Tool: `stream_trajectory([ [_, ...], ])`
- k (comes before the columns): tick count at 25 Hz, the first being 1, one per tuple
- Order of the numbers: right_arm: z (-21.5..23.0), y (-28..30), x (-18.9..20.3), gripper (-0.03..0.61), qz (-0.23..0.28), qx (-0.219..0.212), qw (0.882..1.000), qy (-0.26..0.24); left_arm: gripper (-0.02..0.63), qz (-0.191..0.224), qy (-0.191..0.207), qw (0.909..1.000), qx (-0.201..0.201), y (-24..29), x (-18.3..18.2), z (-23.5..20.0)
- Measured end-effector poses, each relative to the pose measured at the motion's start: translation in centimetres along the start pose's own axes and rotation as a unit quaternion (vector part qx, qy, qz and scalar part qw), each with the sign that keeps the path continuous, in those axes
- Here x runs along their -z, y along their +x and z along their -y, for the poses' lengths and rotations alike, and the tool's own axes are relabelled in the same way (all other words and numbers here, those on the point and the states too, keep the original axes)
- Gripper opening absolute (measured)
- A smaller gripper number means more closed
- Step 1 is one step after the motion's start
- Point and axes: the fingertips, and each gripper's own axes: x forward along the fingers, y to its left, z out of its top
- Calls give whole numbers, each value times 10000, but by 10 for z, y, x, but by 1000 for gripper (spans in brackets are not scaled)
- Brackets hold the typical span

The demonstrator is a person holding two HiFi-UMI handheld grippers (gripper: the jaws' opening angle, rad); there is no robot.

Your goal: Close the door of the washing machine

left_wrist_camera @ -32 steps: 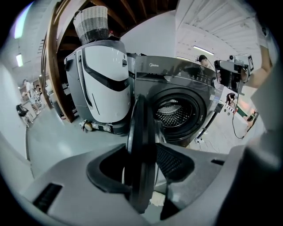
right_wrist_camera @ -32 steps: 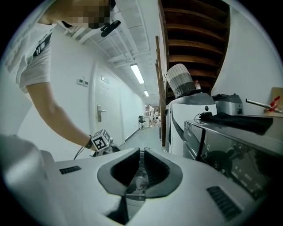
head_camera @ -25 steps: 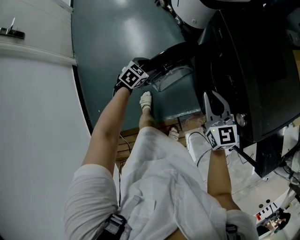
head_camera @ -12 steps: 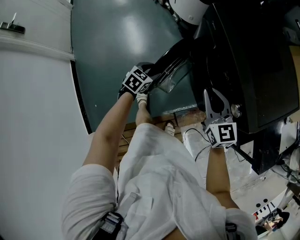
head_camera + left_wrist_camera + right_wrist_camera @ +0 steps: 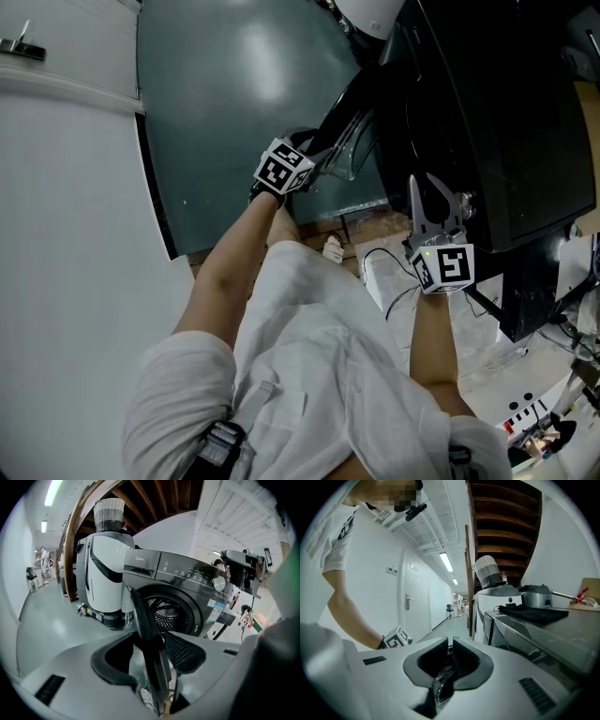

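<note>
In the head view the washer (image 5: 487,112) was a dark mass at upper right, its drum opening hard to make out. The tips of the left claw (image 5: 317,155) were hidden there behind its marker cube (image 5: 284,171). The left gripper view showed the door (image 5: 146,620) ajar at frame centre, edge-on between the jaws, which clenched its rim. The right claw (image 5: 450,641) was closed on nothing, at the head view's lower right, apart from the door.

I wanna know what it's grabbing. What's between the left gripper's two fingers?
The dark round glass-windowed washing machine door, seen edge-on, sits clamped between the left gripper's fingers. The left gripper view shows it.
</note>
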Motion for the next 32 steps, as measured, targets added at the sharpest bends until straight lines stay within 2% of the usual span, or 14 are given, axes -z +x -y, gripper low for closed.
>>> stream_trajectory([
  [9,8,-22,0,35,39,99,9999,7,209,77,-146,9998,113,14,-5,39],
  [16,12,-38,-1,34,69,191,9998,-7,240,152,-235,9993,261,20,-10,65],
  [26,50,-64,-14,35,204,641,9977,-44,296,499,-922,9943,201,23,-17,92],
  [32,60,-77,-16,34,236,749,9969,-17,295,464,-930,9938,386,31,-22,106],
])
